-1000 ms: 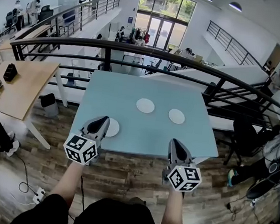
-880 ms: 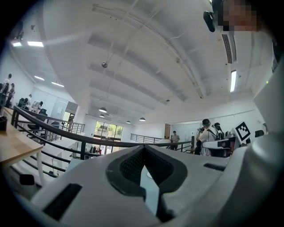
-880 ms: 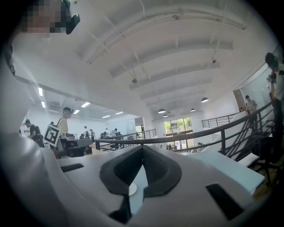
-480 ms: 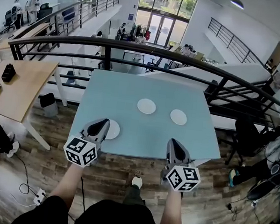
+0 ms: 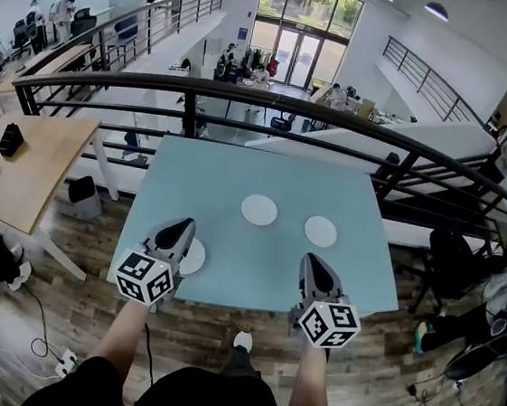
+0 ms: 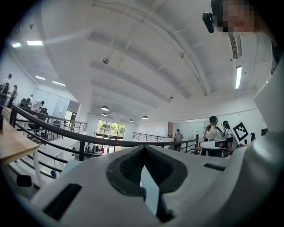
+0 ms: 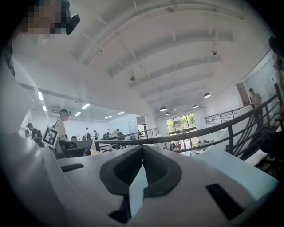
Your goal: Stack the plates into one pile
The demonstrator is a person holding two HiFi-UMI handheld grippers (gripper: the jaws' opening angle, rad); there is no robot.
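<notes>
Plainly, the pale blue rectangular worktop (image 5: 267,167) is spread ahead of both pairs of jaws, and three round white plates are laid on it singly, so nothing is judged stacked yet. The nearest plate (image 5: 194,260) is partly covered by the left gripper (image 5: 178,229). The middle plate (image 5: 259,210) lies farther ahead, between the two pairs of jaws. The right-hand plate (image 5: 320,232) lies just ahead of the right gripper (image 5: 311,262). Both pairs of jaws are closed and nothing is held, presumably because no plate has been approached for gripping.

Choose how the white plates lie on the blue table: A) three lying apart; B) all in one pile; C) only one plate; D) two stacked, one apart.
A: the head view shows the far plate, the right plate and the near-left plate each lying flat, apart from one another.
</notes>
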